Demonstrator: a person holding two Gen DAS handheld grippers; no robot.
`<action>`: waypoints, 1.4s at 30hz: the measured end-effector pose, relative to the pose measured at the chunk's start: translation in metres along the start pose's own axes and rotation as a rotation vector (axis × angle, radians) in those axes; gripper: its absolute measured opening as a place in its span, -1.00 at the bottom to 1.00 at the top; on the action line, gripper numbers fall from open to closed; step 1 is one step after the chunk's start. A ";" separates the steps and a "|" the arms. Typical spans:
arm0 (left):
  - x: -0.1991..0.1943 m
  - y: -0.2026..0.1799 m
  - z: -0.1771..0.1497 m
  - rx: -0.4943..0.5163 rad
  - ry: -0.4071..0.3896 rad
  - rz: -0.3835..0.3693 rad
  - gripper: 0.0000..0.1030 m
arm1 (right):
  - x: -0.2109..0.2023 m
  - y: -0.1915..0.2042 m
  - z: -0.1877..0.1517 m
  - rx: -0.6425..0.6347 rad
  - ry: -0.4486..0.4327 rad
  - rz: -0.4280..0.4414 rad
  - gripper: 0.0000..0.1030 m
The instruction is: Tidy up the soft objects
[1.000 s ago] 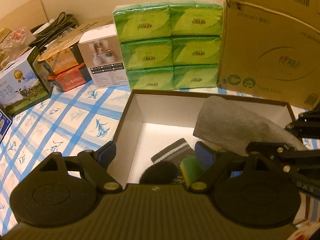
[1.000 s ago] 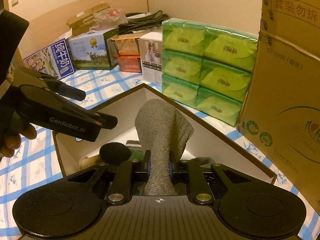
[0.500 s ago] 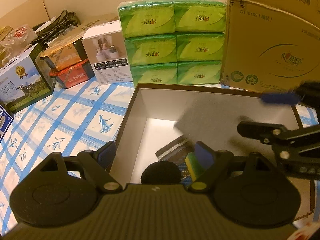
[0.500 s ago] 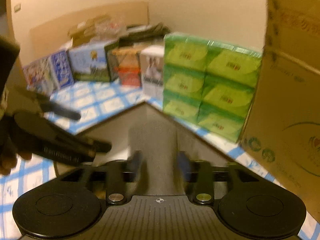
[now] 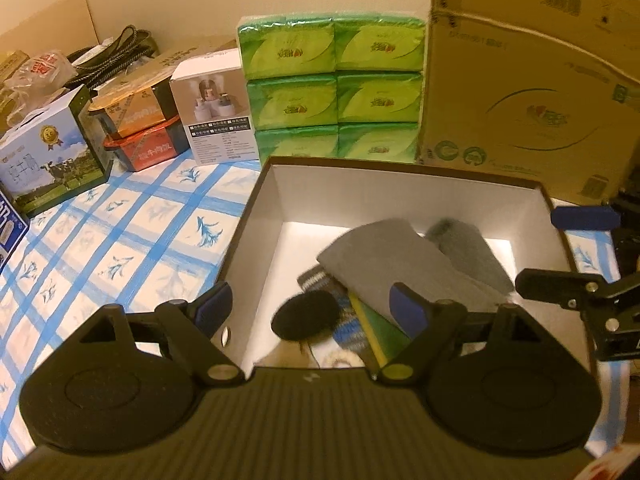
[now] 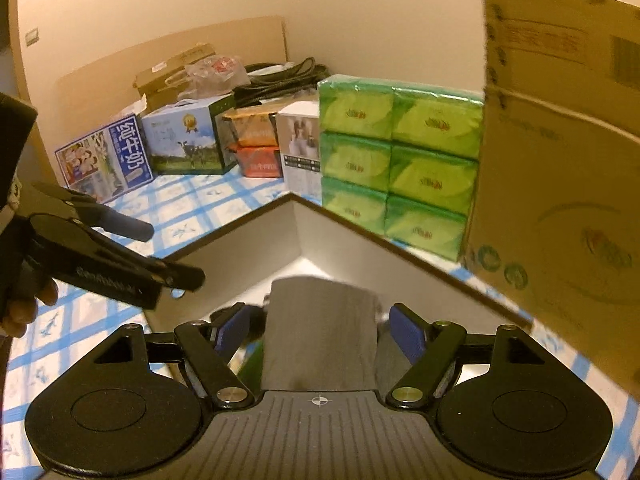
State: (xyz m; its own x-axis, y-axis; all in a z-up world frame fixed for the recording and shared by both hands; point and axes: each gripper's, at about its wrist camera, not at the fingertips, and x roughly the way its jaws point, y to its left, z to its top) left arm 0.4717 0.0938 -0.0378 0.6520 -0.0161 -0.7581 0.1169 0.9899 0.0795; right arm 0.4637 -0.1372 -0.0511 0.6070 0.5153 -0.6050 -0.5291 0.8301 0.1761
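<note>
My right gripper (image 6: 318,330) is opening, pads clear of the grey sock (image 6: 320,332), letting it settle in the open box (image 5: 256,216). My left gripper (image 5: 308,308) hangs wide open and empty over the pile, ready to tidy it

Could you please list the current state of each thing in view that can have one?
right gripper: jaws opening, pads clear of the sock.
left gripper: open, empty.
grey sock: released, lying in the box.
box: open, no lid on.
big carton: closed.
tissue packs: sealed, stacked.
</note>
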 end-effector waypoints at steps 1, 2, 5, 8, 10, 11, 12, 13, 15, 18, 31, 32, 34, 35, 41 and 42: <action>-0.007 -0.001 -0.004 -0.004 -0.004 -0.006 0.64 | -0.007 0.001 -0.004 0.009 -0.002 0.001 0.49; -0.015 -0.003 -0.009 -0.007 -0.008 -0.013 0.64 | -0.015 0.003 -0.009 0.020 -0.006 0.005 0.49; -0.037 -0.007 -0.020 -0.015 -0.023 -0.024 0.64 | -0.036 0.008 -0.019 0.048 -0.011 0.003 0.49; -0.060 -0.012 -0.032 -0.023 -0.039 -0.028 0.64 | -0.057 0.014 -0.029 0.061 -0.026 -0.003 0.49; -0.077 -0.017 -0.041 -0.022 -0.049 -0.030 0.64 | -0.072 0.017 -0.034 0.079 -0.037 -0.006 0.50; -0.084 -0.018 -0.046 -0.023 -0.053 -0.030 0.64 | -0.080 0.019 -0.037 0.090 -0.037 -0.008 0.50; -0.093 -0.019 -0.052 -0.026 -0.061 -0.034 0.64 | -0.086 0.020 -0.039 0.098 -0.036 -0.011 0.49; -0.101 -0.020 -0.058 -0.030 -0.067 -0.035 0.64 | -0.094 0.022 -0.042 0.104 -0.039 -0.011 0.49; -0.118 -0.021 -0.071 -0.049 -0.075 -0.036 0.64 | -0.110 0.026 -0.049 0.113 -0.049 -0.015 0.50; -0.144 -0.023 -0.090 -0.071 -0.087 -0.032 0.64 | -0.131 0.033 -0.059 0.124 -0.055 -0.009 0.50; -0.231 -0.050 -0.169 -0.044 -0.090 0.031 0.64 | -0.204 0.071 -0.102 0.121 -0.048 0.029 0.50; -0.235 -0.052 -0.175 -0.050 -0.087 0.028 0.64 | -0.207 0.074 -0.106 0.120 -0.044 0.031 0.50; -0.242 -0.056 -0.186 -0.065 -0.082 0.022 0.64 | -0.214 0.080 -0.113 0.122 -0.035 0.032 0.49; -0.246 -0.059 -0.191 -0.073 -0.080 0.023 0.64 | -0.217 0.083 -0.117 0.123 -0.029 0.031 0.50; -0.264 -0.070 -0.223 -0.107 -0.072 0.043 0.64 | -0.229 0.102 -0.140 0.098 0.012 0.043 0.50; -0.266 -0.071 -0.227 -0.116 -0.069 0.045 0.64 | -0.230 0.104 -0.143 0.096 0.021 0.050 0.50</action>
State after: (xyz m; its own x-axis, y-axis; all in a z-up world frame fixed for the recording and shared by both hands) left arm 0.1196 0.0599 0.0113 0.7053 0.0228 -0.7086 0.0021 0.9994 0.0343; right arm 0.1844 -0.1996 -0.0045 0.5682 0.5533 -0.6092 -0.4988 0.8203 0.2799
